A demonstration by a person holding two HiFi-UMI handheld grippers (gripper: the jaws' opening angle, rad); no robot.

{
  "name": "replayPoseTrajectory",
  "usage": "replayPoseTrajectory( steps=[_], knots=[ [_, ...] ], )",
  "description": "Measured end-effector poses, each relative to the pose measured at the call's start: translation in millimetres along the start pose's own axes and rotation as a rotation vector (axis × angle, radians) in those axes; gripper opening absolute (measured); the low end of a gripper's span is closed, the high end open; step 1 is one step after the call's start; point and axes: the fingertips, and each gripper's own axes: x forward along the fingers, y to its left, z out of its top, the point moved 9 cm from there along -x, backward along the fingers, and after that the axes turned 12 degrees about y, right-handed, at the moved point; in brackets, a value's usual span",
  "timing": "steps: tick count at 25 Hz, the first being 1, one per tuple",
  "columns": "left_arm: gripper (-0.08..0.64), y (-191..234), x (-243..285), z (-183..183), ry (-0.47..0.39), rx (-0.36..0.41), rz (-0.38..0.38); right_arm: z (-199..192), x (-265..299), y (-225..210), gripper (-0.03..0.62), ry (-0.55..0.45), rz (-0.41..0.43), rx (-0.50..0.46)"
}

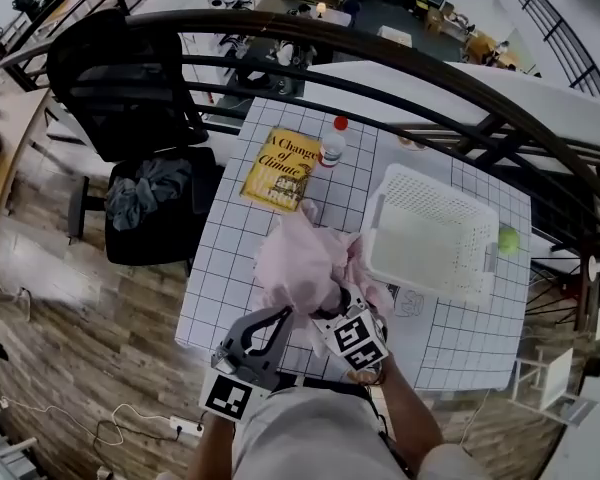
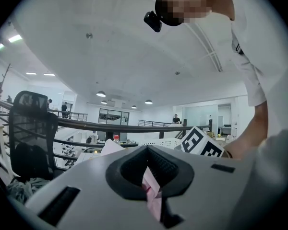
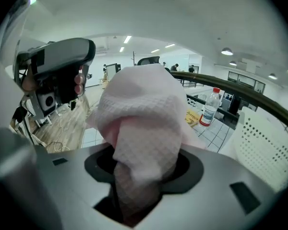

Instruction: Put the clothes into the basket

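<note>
A pink waffle-weave cloth (image 1: 305,263) is bunched up and held above the near side of the gridded table (image 1: 225,268). My left gripper (image 1: 278,320) is shut on a thin fold of the pink cloth (image 2: 151,191) low between its jaws. My right gripper (image 1: 338,310) is shut on a thick bundle of the cloth (image 3: 141,128), which fills its jaws and hides much of the right gripper view. The white perforated basket (image 1: 380,230) stands empty on the table to the right of the cloth, and its wall (image 3: 266,147) shows at the right edge of the right gripper view.
A yellow book (image 1: 280,168) and a plastic bottle (image 1: 332,141) with a red cap lie at the table's far side. A green ball (image 1: 508,238) sits by the basket's right rim. A black chair (image 1: 130,98) with grey clothing (image 1: 145,190) stands left; a dark railing (image 1: 400,48) curves behind.
</note>
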Motion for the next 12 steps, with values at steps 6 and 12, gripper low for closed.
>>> replayPoseTrajectory(
  steps=[6,12],
  knots=[
    [0.000,-6,-7,14,-0.018,0.015,-0.016,15,-30,-2,0.235,-0.094,0.000,0.017],
    [0.000,-11,-7,31,-0.032,0.063,-0.047,33,-65,-12,0.235,-0.172,-0.031,0.043]
  ],
)
